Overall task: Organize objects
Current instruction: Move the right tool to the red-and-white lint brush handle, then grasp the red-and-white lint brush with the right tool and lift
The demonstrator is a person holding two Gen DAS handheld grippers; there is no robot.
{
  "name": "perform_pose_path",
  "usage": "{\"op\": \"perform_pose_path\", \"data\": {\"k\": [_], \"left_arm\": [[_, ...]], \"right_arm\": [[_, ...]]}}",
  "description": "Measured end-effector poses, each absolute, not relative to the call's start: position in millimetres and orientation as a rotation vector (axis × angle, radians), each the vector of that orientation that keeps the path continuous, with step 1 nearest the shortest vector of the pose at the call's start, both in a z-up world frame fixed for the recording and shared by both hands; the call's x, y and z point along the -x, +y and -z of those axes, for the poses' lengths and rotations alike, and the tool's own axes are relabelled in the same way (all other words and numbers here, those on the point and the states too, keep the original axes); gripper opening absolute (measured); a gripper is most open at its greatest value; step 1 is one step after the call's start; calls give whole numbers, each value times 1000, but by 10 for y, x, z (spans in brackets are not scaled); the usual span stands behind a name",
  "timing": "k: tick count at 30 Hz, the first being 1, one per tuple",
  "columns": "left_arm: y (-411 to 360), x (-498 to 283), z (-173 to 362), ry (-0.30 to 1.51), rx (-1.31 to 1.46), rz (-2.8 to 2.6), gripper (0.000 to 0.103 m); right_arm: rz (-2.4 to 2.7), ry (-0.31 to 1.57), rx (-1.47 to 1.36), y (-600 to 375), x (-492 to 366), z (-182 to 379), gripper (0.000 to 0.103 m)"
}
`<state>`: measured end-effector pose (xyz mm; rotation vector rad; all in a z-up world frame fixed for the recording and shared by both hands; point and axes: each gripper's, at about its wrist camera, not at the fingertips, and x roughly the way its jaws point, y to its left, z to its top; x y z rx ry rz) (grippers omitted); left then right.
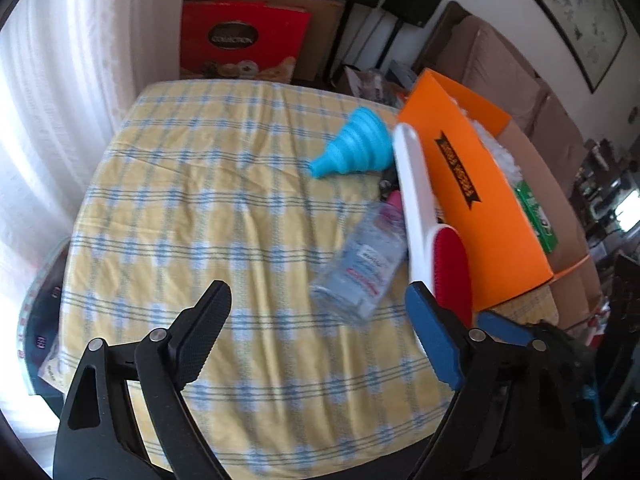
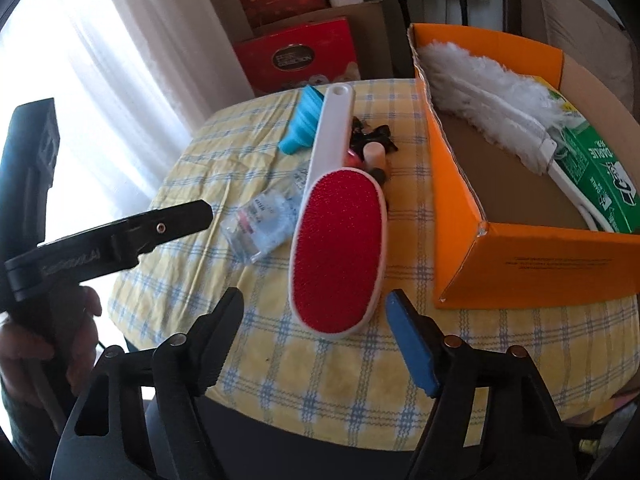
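tablecloth (image 2: 340, 376) of yellow cotton with blue checks, spread beneath both grippers as the sorting surface. orange cardboard box (image 2: 560, 256), open-topped, to the right of the right gripper (image 2: 314, 344), apparently the collecting bin: it already holds a white fluffy duster (image 2: 476, 84) and a green printed carton (image 2: 600, 168). red-padded lint brush with white plastic handle (image 2: 338, 248) lies just ahead of the right gripper, pad end nearest; jaws spread, nothing clasped, probably lining up on it. clear plastic bottle (image 1: 360, 268) lies ahead of the left gripper (image 1: 320, 308), likewise wide and empty. blue collapsible silicone funnel (image 1: 352, 144) sits farther off. only the right view shows the box contents; the left view shows the label on its side.
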<state>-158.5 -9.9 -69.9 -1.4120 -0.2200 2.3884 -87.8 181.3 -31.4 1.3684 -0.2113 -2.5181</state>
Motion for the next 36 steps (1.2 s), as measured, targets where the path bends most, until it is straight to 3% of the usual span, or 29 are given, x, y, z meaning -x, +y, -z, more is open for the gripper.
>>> {"op": "perform_pose_path", "data": {"k": [9,16,19,21,26,30,36], "left_arm": [[211,1670,745,-251,1435,-2285,69],[325,1636,686,-205,1428,-2302,65],[326,1578,666,-209,1418,-2296,64],[338,1550,665,-209,1419,-2281,56],[408,1524,664,-193,1424,-2257,56],[490,1491,724,-218,1460,-2180,39],[539,1439,723,-246,1456,-2143,35]], "right_arm": [[2551,-250,-1365,1848,928,417,71],[2556,-297,-1369,1909,949,476,58],[2552,-299,-1361,1913,942,476,58],[2546,-310,-1359,1922,929,472,58],[2471,-418,-1353,1976,894,484,58],[2429,-488,-1351,2024,845,474,58],[2420,-501,-1338,2031,796,424,58]]}}
